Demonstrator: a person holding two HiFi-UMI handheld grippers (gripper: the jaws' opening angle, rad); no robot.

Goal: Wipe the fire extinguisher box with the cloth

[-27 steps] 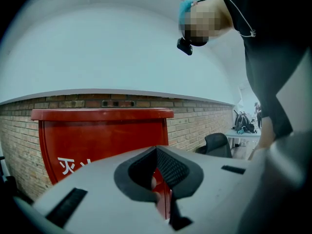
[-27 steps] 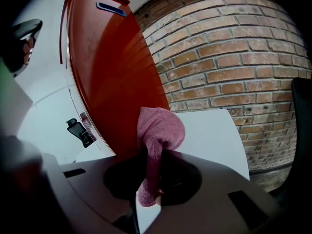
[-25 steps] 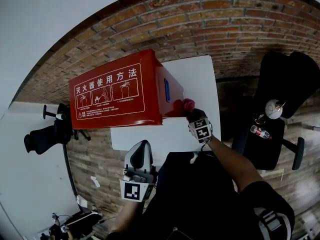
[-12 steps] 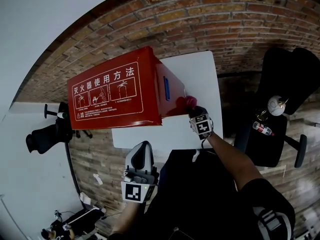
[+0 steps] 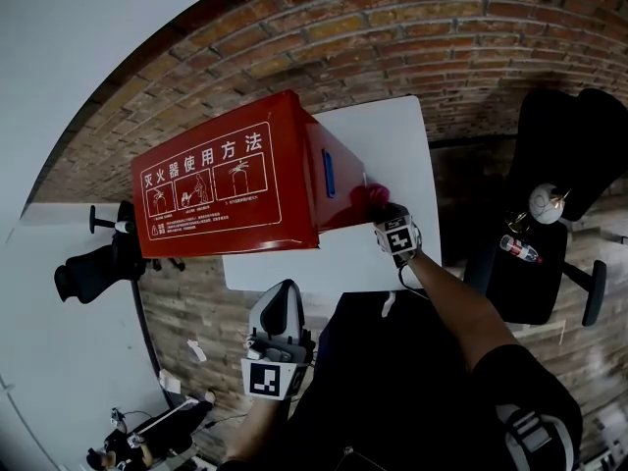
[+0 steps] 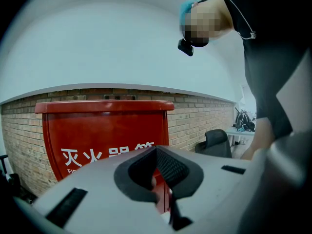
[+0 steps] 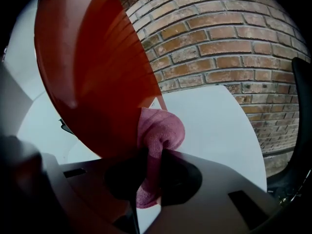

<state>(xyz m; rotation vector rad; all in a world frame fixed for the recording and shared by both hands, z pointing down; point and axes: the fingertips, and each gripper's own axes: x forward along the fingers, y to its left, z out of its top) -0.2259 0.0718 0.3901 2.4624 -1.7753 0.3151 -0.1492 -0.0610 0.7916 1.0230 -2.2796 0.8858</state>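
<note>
Head view: a red fire extinguisher box stands on a white table before a brick wall. At the box's right end the right gripper presses a pink cloth to its side. The left gripper hangs on the person's side of the box, off the table. A black chair stands well right of the box.

Left gripper view: jaws drawn together on nothing, box front straight ahead.

Right gripper view: jaws clenched on the cloth, which touches the box's red side.
</note>
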